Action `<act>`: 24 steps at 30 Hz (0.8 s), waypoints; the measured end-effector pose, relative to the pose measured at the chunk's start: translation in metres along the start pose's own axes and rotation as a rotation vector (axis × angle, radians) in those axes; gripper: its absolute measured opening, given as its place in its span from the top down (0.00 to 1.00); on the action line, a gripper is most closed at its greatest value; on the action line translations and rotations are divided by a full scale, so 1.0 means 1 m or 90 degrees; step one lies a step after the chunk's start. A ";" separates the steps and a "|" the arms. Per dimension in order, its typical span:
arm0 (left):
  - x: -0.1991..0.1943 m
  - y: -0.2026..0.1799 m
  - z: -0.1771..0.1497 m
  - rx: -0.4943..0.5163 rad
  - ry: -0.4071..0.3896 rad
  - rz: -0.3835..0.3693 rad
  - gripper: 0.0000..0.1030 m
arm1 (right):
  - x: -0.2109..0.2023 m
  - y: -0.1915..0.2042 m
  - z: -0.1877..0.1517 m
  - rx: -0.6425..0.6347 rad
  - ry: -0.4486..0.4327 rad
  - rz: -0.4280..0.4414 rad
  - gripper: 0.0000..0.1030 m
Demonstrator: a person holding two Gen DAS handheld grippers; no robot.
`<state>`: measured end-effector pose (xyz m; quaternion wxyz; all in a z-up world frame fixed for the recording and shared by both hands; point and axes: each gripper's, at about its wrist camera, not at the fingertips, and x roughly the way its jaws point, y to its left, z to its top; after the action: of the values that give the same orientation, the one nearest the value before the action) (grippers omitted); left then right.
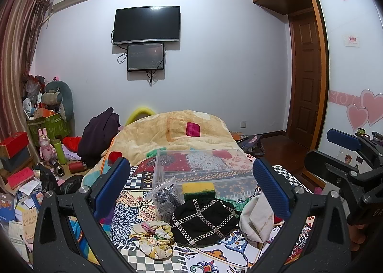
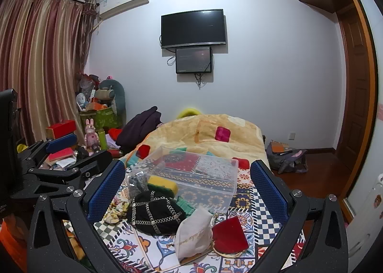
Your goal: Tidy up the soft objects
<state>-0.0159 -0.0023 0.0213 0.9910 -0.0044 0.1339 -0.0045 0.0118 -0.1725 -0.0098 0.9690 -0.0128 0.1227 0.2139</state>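
Hovering spread: left gripper (image 1: 191,185), right gripper (image 2: 188,186); clear bin (image 2: 208,186) holds nothing.

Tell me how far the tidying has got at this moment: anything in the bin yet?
Nothing looks done: the clear plastic bin appears empty. Nothing is in hand either; the left gripper and right gripper are both open, held above the pile. Left to sort, all on the bedspread: the black hat, yellow sponge, floral scrunchie, cream pouch, red pouch and grey bagged item.
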 end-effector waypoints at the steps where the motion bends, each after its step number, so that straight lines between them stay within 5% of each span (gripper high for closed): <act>1: 0.000 -0.001 0.000 0.000 0.000 0.000 0.00 | 0.000 0.000 0.000 0.000 0.000 0.001 0.00; 14: -0.001 -0.002 0.000 0.001 0.002 -0.003 0.00 | 0.000 0.002 -0.001 -0.001 0.004 0.006 0.00; 24: 0.029 0.010 -0.022 -0.010 0.098 -0.010 0.00 | 0.018 -0.014 -0.024 0.007 0.091 -0.001 0.00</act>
<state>0.0066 0.0077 -0.0083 0.9776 -0.0127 0.2097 -0.0118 0.0274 -0.1799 -0.0379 0.9581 -0.0226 0.1925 0.2107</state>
